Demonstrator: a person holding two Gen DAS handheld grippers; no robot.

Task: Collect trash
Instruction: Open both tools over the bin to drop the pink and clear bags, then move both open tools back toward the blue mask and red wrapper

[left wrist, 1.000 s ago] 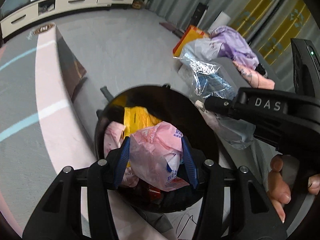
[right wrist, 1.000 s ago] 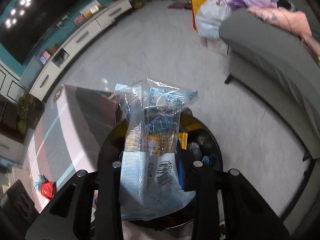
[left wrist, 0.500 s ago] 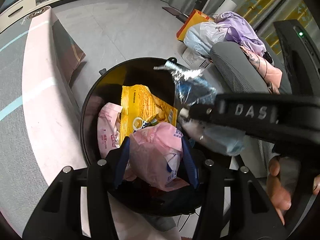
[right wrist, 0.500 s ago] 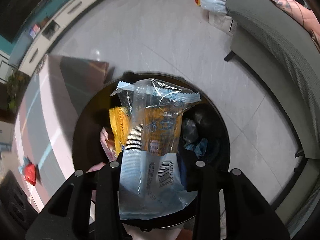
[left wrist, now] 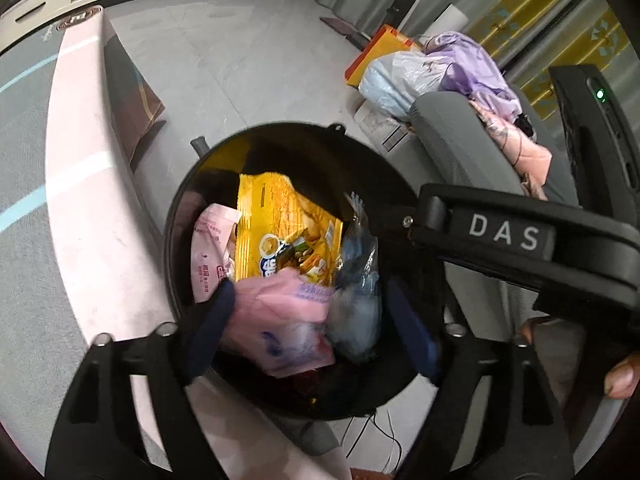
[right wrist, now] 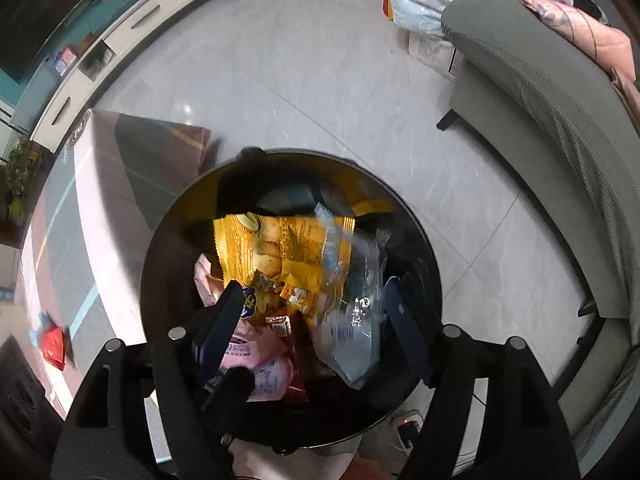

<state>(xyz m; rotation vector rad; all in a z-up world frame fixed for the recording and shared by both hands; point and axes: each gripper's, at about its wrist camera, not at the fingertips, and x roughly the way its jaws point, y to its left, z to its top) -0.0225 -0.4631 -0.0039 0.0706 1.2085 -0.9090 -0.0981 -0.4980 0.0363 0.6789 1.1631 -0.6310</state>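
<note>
The left gripper hangs over the black trash bin with its blue-padded jaws spread wide; they have just been opening, and the pink wrapper lies loose between them inside the bin, gripped by neither pad. Going from left to right in the left wrist view: a pink-and-grey mat covers the floor at the left; the bin's round mouth fills the middle; inside it a second pink packet leans at the left wall, a yellow snack bag lies in the centre, and the clear blue-tinted wrapper sits at the right, blurred; further right the right gripper shows as a black bar marked DAS, with a person's fingers at the edge; a grey sofa with clothes on it stands behind. The right gripper also stands released over the bin; its jaws have just been opening, and the clear wrapper lies below them among the trash, touching neither pad. In its view a red scrap lies on the mat at the far left.
</note>
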